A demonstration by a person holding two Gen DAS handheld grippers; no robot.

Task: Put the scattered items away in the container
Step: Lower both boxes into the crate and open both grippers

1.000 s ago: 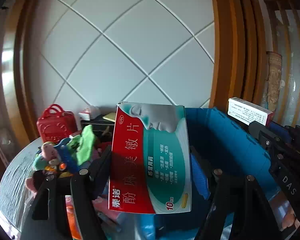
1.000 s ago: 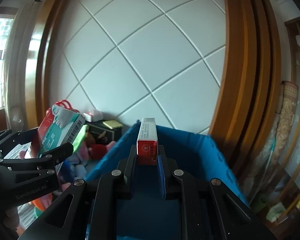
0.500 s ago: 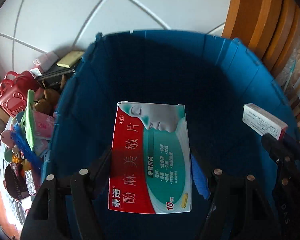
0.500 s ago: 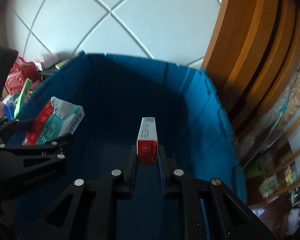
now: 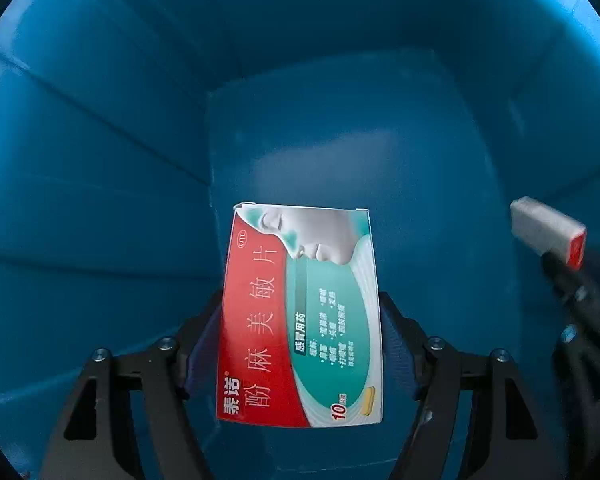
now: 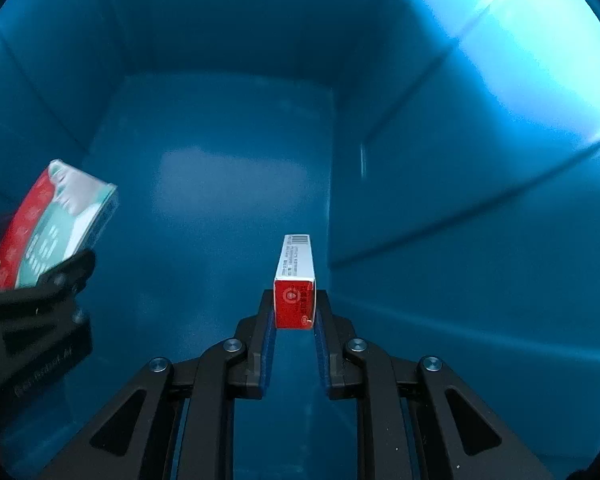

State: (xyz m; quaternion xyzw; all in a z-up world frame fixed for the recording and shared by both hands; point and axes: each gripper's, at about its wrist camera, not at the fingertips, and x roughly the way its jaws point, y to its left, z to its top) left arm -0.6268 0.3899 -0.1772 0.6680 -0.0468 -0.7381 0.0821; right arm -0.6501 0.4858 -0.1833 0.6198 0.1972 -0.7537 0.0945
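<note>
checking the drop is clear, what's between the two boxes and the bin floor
Nothing: in both wrist views only bare blue bin floor lies beyond the wide medicine box and the slim box.

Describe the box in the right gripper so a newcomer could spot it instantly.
Inside the blue bin, the right gripper pinches a slim carton with a red end. Unlike the broad, flat red-and-teal medicine box alongside, it is long and mostly white.

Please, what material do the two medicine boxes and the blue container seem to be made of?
Wide medicine box: printed cardboard, slightly glossy; sharp folded edges and a flap seam at its top.
Narrow medicine box: also printed cardboard, with a barcode and crisp corners.
Blue container: probably moulded plastic, smooth with a soft sheen; its walls reflect light in broad patches.
</note>
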